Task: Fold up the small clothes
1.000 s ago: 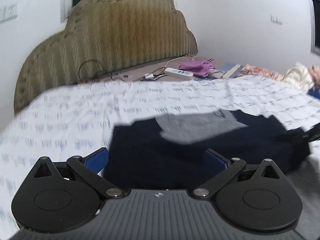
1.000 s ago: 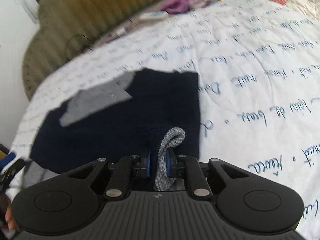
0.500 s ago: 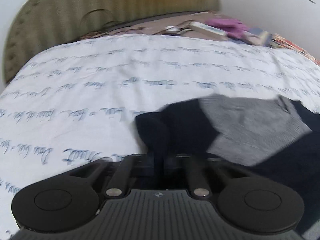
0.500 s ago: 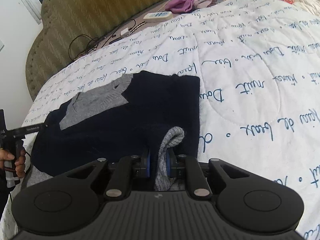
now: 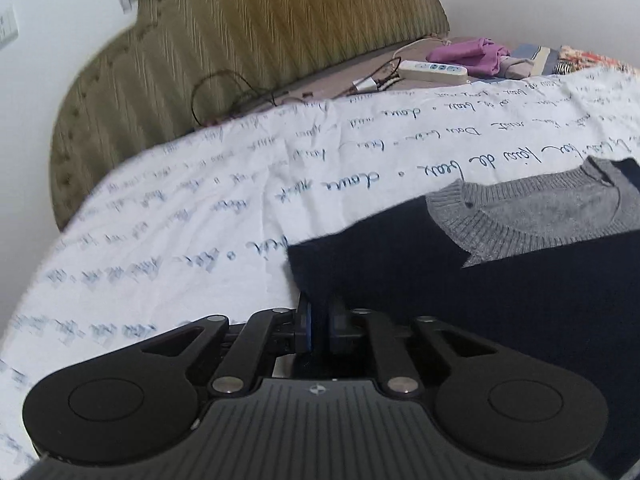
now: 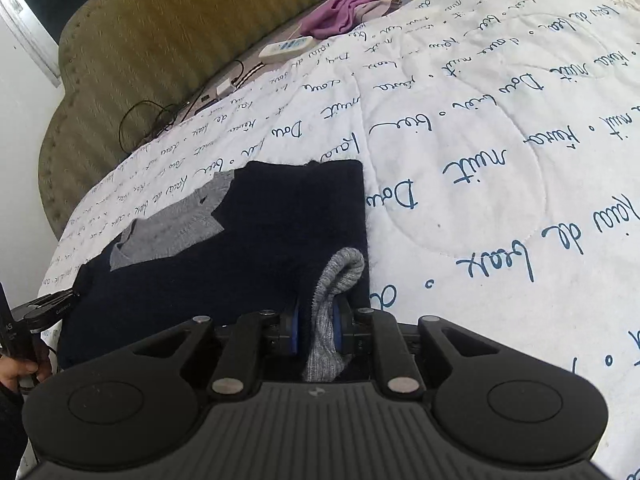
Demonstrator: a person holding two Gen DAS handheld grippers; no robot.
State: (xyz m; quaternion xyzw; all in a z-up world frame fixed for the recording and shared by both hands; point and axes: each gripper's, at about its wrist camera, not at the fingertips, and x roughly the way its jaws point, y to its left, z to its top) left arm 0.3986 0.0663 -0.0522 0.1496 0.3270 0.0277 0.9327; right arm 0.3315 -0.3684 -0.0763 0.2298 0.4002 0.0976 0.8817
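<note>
The navy sweater [image 5: 500, 300] lies flat on the lettered quilt [image 5: 200, 220], its near-left edge pinched in the left gripper [image 5: 319, 326], which might slip, while in the right view the right gripper [image 6: 316, 330] clamps a bunched grey cuff [image 6: 334, 292] that could drag the fold crooked.

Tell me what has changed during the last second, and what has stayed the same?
The left gripper, open a second ago, closed on the navy sweater at its left edge. The right gripper stayed shut on the grey cuff. The sweater still lies on the white quilt.
</note>
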